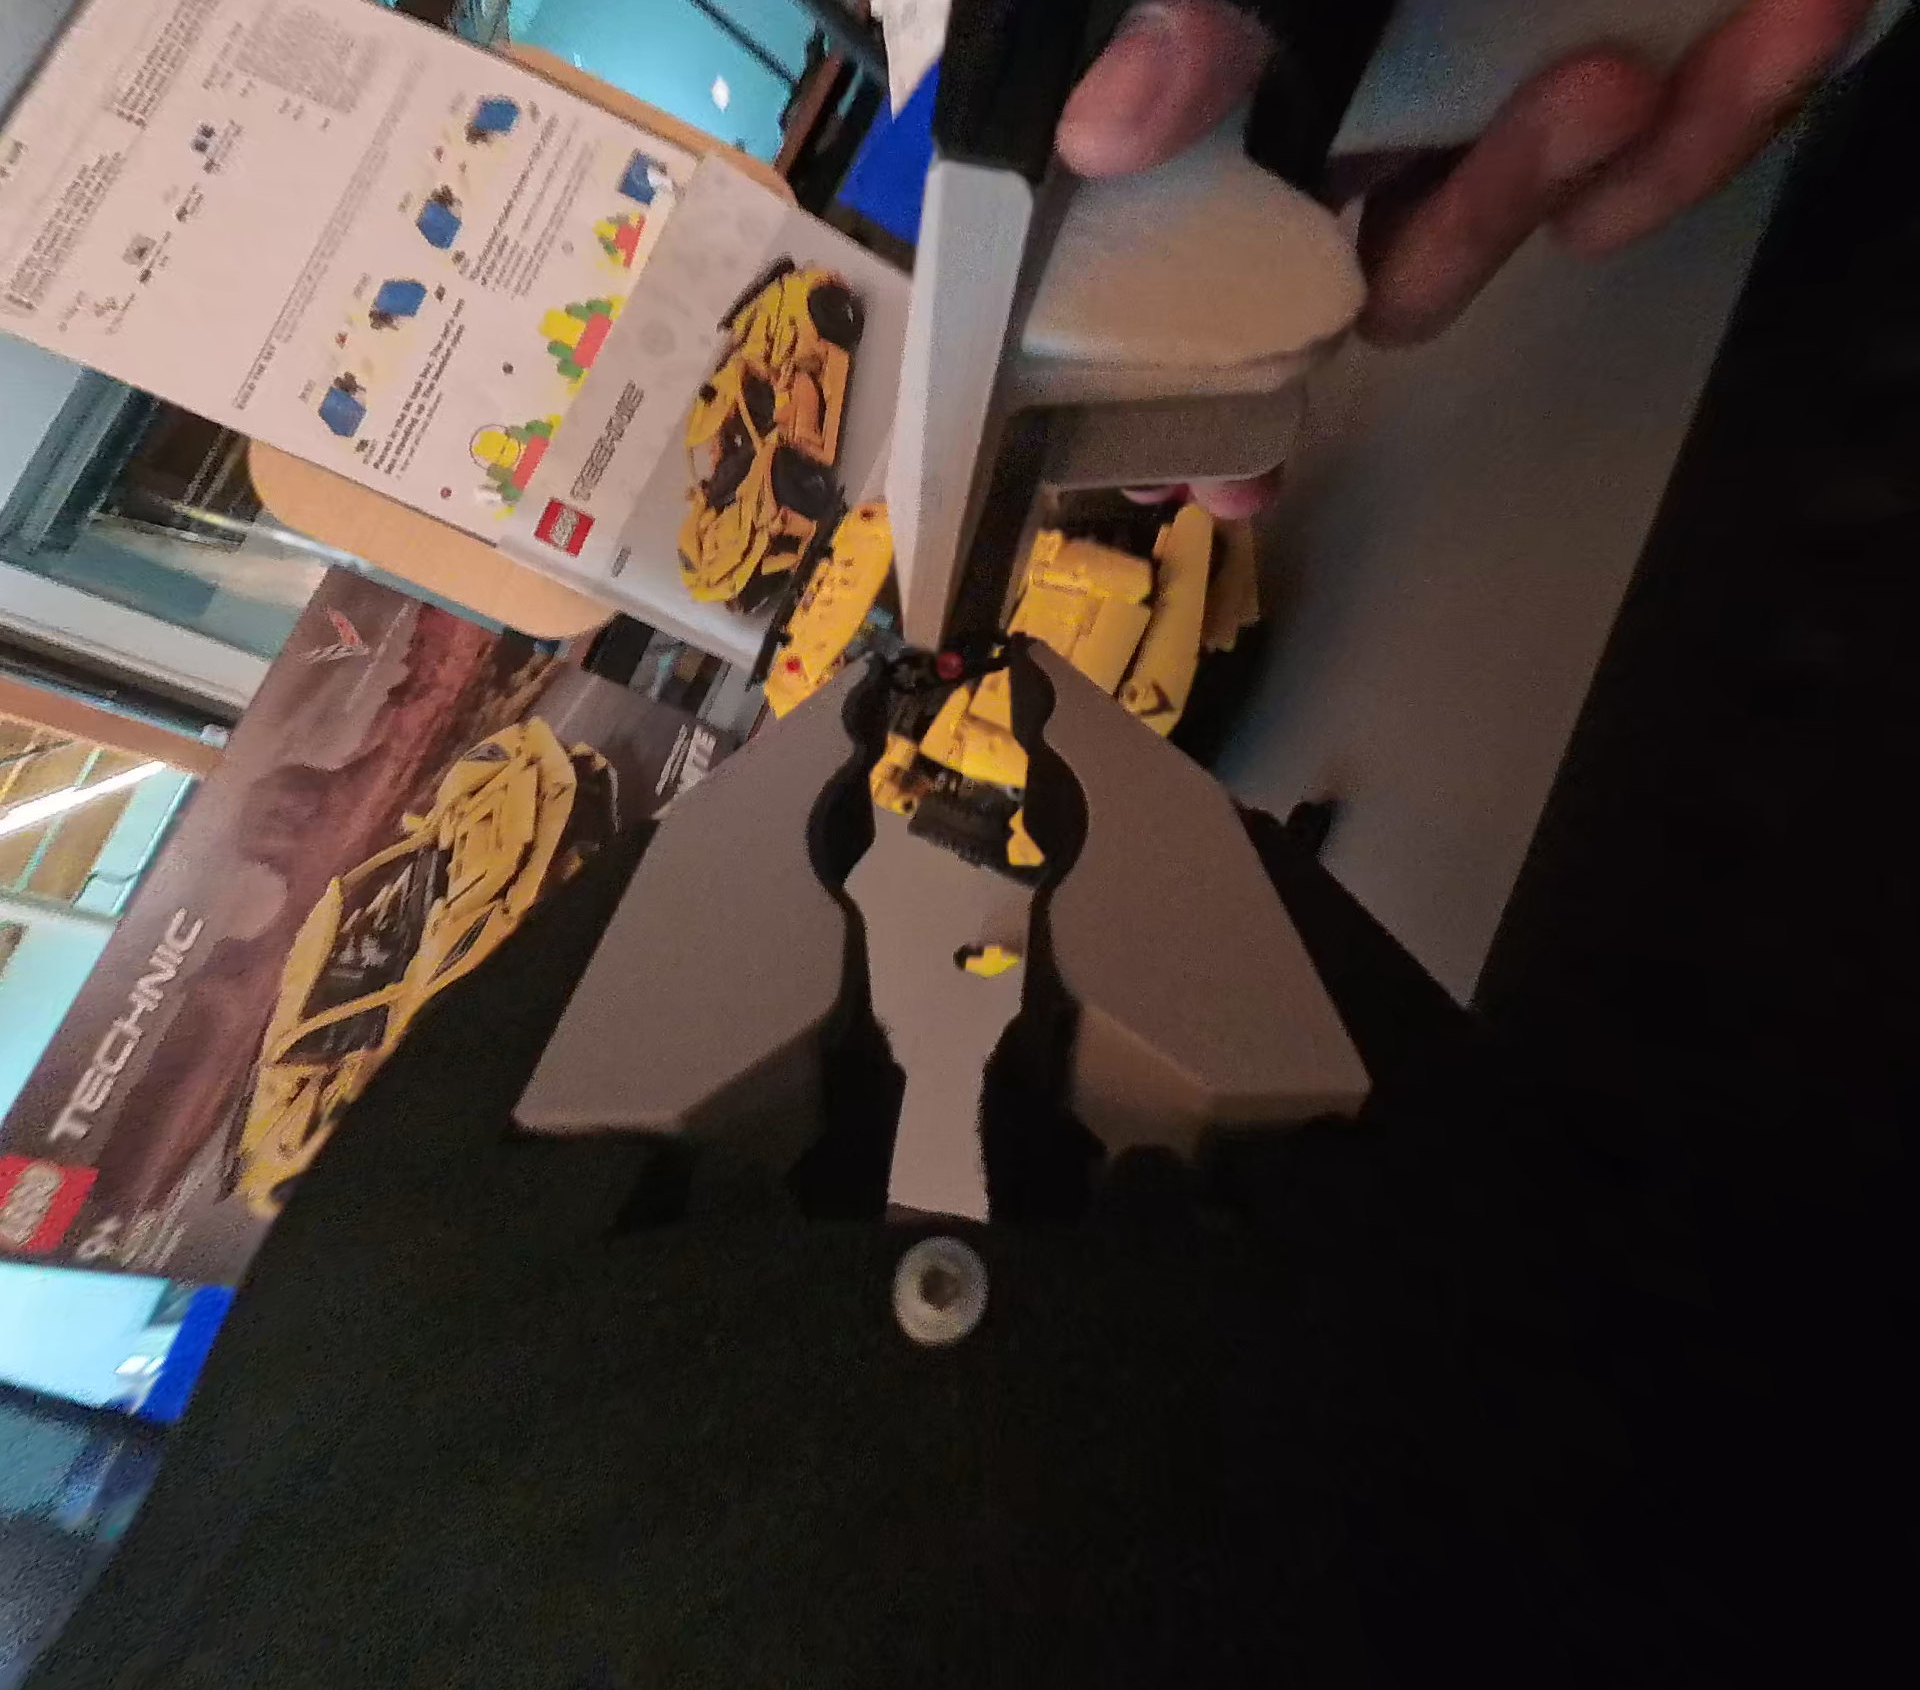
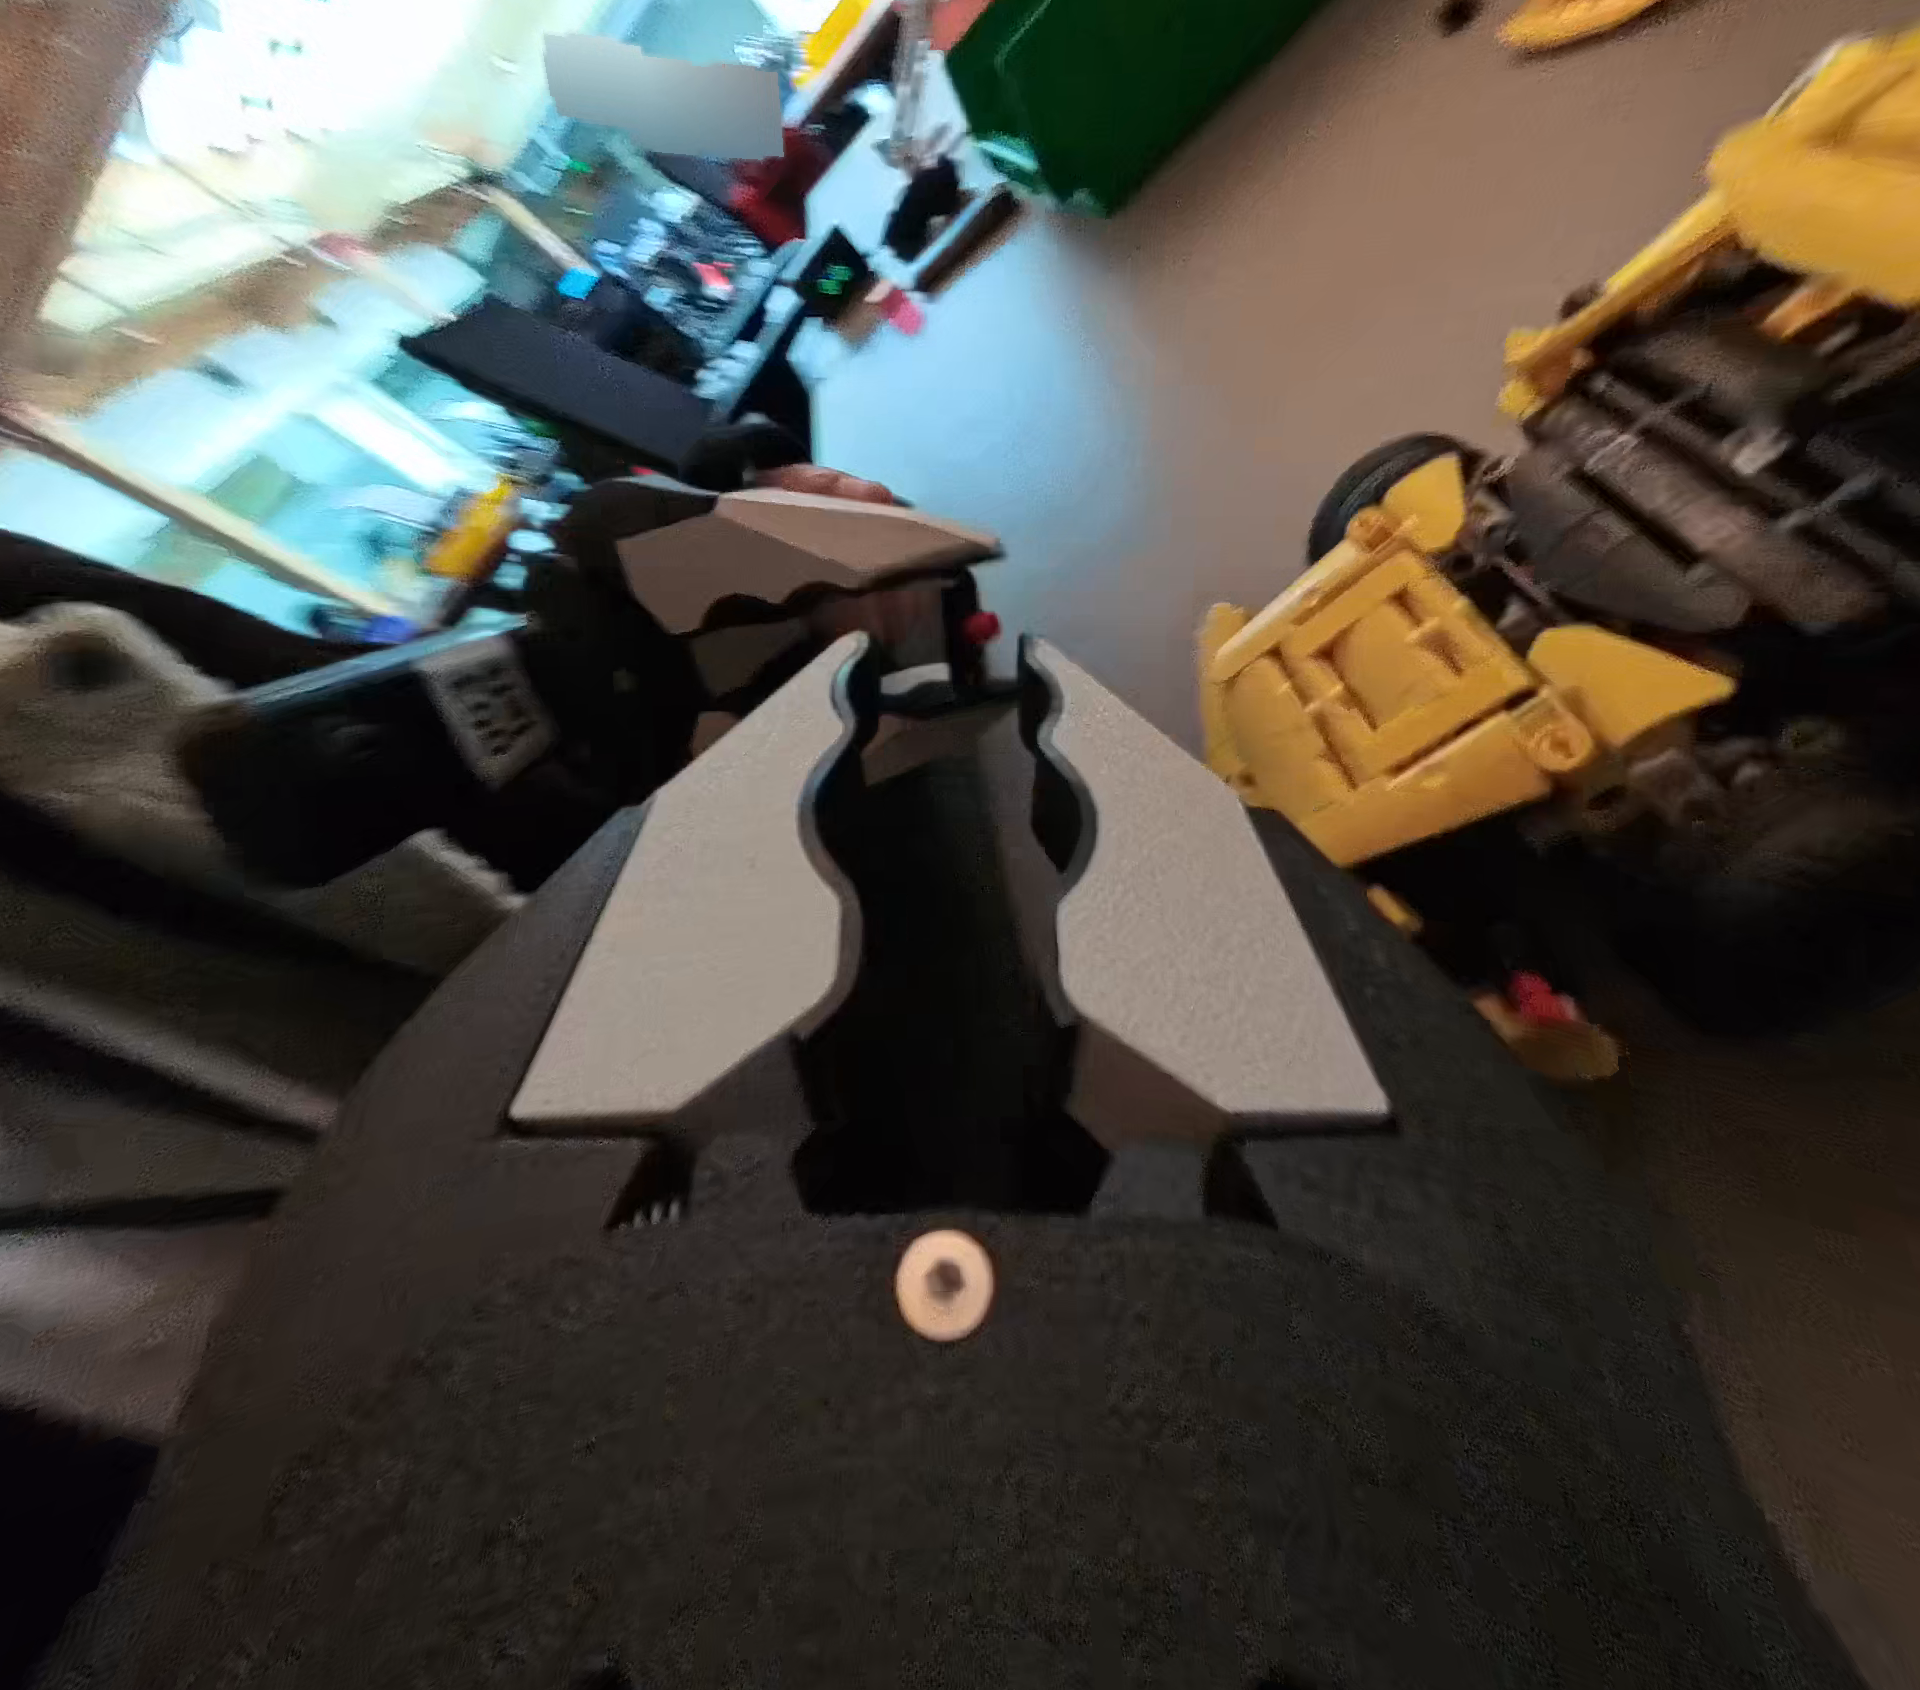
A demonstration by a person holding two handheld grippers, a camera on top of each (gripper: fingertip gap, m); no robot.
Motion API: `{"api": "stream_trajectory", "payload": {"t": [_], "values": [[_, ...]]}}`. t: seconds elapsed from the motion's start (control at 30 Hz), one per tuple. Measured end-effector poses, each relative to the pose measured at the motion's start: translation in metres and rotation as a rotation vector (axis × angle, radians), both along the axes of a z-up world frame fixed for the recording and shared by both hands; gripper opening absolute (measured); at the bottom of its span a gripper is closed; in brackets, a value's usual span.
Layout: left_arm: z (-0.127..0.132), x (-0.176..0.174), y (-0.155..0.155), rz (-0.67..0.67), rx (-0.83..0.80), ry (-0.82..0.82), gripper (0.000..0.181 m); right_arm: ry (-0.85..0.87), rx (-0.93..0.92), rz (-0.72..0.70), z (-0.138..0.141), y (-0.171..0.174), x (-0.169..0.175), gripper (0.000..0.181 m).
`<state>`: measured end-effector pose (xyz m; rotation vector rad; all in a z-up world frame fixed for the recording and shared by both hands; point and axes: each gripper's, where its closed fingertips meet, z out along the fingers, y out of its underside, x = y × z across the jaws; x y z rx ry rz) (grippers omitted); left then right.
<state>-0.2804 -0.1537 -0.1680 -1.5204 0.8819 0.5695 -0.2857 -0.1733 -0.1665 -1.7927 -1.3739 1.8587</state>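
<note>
Things around the toy car [image 2: 1538,653]

The toy car lies on the table [image 2: 1195,352]. A box [image 1: 343,902] and booklet [image 1: 343,206] sit beside it.

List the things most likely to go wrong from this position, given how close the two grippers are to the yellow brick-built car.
1. The left gripper and right gripper meet tip to tip around a small black part with a red pin; blur suggests motion, so it may slip or drop.
2. The yellow brick-built car lies tilted on the grey table; a bump could knock panels off.
3. A loose small yellow piece beneath the left gripper could get swept away.
</note>
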Motion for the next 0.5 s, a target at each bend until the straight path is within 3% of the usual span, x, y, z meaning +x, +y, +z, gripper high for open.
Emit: {"api": "stream_trajectory", "payload": {"t": [0.2,0.5], "values": [[0.026,0.019,-0.017,-0.182,0.098,-0.129,0.022,0.083,-0.474,0.221,0.03,-0.012,0.015,0.017],[0.029,0.021,-0.02,-0.21,0.101,-0.162,0.022,0.077,-0.511,0.23,0.029,-0.014,0.014,0.005]]}}
